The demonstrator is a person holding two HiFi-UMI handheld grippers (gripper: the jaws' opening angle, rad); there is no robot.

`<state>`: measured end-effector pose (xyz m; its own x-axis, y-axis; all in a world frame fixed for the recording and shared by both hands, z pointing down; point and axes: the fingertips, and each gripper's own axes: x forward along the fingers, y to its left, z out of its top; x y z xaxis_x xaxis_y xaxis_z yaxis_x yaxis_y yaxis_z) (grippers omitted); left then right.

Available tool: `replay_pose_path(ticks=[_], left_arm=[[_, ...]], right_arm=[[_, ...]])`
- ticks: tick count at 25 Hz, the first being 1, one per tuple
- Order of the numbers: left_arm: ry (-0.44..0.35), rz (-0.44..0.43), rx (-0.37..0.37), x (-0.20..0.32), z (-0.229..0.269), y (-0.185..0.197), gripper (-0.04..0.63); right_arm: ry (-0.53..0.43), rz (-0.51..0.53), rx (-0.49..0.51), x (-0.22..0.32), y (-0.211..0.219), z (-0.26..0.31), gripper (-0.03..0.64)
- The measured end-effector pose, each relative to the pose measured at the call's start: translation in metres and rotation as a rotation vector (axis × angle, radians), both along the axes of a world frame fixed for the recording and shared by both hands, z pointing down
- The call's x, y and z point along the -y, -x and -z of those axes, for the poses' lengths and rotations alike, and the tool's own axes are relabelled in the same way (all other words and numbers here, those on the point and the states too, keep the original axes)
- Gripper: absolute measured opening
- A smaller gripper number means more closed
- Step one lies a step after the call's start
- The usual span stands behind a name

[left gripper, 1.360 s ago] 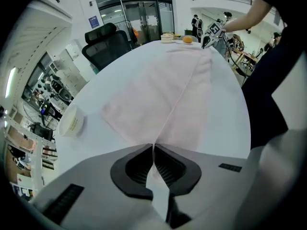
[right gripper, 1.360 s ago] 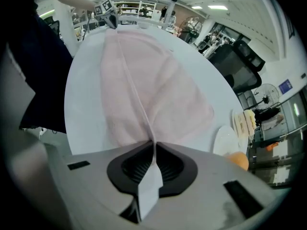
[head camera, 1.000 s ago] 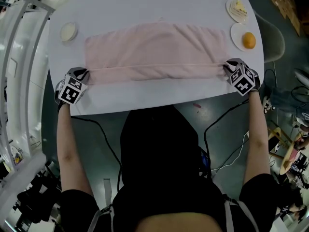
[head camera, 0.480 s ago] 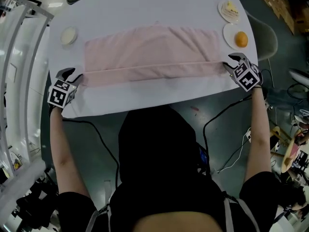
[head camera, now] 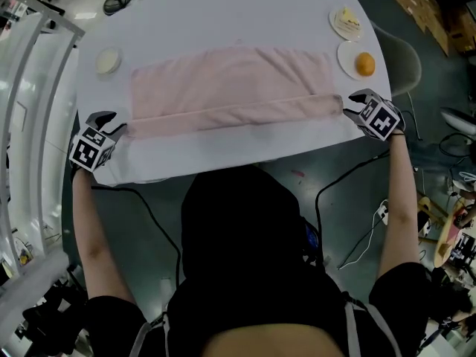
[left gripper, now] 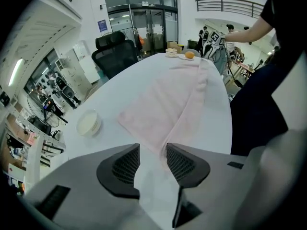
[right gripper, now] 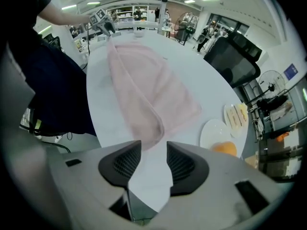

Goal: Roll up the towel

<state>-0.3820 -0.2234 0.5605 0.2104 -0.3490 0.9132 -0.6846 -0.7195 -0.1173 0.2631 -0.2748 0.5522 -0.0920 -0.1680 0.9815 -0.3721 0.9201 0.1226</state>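
A pale pink towel [head camera: 230, 84] lies spread across the white table [head camera: 223, 13]. Its near long edge is turned over into a narrow rolled band [head camera: 230, 114]. My left gripper [head camera: 115, 123] hovers just off the band's left end, open and empty. Off the band's right end my right gripper [head camera: 349, 106] is open too, holding nothing. In the left gripper view the towel [left gripper: 168, 99] stretches away beyond the parted jaws of that gripper [left gripper: 153, 150]. The right gripper view shows the towel [right gripper: 144, 90] past the gap of that gripper [right gripper: 154, 147].
A small cream bowl [head camera: 108, 60] sits at the table's left. At the right stand a plate with an orange [head camera: 364, 64] and a plate with a cake slice [head camera: 346, 22]. A black office chair [left gripper: 115, 56] stands beyond the table. Cables lie on the floor.
Both grippers have let go of the towel's rolled edge, opened their jaws and lifted away from its ends. The left one has drawn further to the left.
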Motion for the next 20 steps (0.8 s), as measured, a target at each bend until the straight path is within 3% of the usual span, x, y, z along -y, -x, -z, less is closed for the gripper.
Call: replay_pose_path(ticks=[9, 17, 20], left_arm=[[-0.148, 0.012, -0.044, 0.015, 0.048, -0.003, 0.178], [-0.007, -0.072, -0.030, -0.038, 0.011, -0.020, 0.178], [0.036, -0.127, 0.010, -0.057, -0.010, -0.026, 0.178]], right_arm=[[-0.070, 0.161, -0.011, -0.019, 0.027, -0.005, 0.178], [-0.054, 0.170, -0.042, -0.027, 0.026, -0.020, 0.178], [-0.054, 0.177, -0.047, -0.029, 0.024, -0.025, 0.178]])
